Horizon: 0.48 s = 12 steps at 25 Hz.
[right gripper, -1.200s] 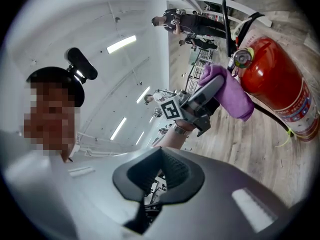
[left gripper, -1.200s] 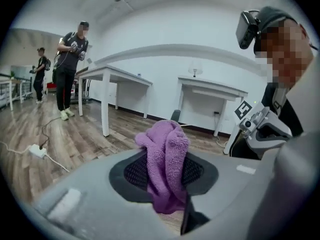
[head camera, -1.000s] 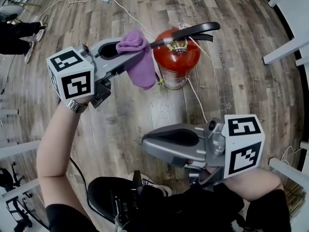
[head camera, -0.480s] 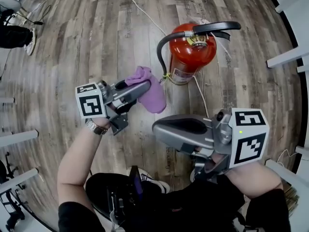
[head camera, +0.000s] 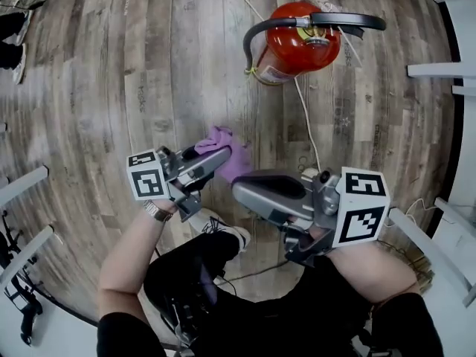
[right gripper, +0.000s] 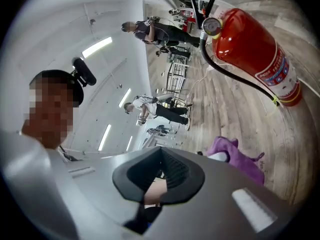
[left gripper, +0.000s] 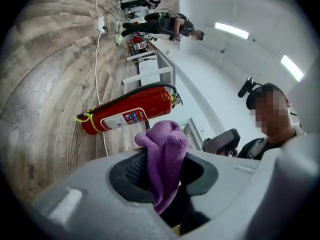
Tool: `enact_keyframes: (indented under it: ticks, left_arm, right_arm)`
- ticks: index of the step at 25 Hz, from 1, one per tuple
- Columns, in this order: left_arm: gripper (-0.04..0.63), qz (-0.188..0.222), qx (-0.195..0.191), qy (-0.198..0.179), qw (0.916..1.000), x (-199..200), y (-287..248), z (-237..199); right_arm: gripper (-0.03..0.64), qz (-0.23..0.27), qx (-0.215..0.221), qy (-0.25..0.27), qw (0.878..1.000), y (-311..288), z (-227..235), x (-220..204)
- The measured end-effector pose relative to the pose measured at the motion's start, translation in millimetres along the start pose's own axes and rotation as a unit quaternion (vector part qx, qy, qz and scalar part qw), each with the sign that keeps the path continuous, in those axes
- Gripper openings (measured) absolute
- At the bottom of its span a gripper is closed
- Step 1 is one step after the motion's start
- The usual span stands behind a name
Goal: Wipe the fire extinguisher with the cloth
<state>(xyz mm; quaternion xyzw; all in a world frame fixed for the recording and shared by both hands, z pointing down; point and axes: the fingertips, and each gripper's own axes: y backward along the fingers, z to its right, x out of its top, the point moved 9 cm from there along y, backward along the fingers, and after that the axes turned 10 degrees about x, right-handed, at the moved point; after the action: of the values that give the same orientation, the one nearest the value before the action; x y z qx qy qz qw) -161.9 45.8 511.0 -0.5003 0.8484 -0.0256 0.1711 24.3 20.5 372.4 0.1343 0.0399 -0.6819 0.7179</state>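
Note:
A red fire extinguisher [head camera: 297, 47] with a black hose and handle stands on the wood floor at the top of the head view; it also shows in the left gripper view [left gripper: 131, 112] and the right gripper view [right gripper: 252, 46]. My left gripper [head camera: 223, 157] is shut on a purple cloth [head camera: 229, 155], well short of the extinguisher and low near my body. The cloth [left gripper: 164, 159] bulges out between the jaws. My right gripper [head camera: 239, 192] is shut and holds nothing, just right of the left one. In the right gripper view the cloth [right gripper: 235, 156] sits beside it.
A white cable [head camera: 305, 125] runs along the floor from the extinguisher toward me. White table legs [head camera: 439, 69] stand at the right edge, and more [head camera: 22, 192] at the left. Other people [right gripper: 160, 31] stand far off in the room.
My left gripper with the cloth has dropped away from the extinguisher and come back toward my body, rolling as it went. The right gripper has shifted slightly. The head view has tilted further down.

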Motion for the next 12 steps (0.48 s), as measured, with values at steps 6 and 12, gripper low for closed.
enact_keyframes:
  ticks: [6,12]
  left_arm:
    - [0.114,-0.022,0.048,0.038,0.9979,-61,53,61]
    - [0.115,-0.066,0.116,0.065,0.989,-103,106,156]
  right_arm:
    - [0.003,0.022,0.049,-0.045,0.998,14,6,-50]
    - [0.003,0.0,-0.016,-0.088,0.996,47,-57,-75]
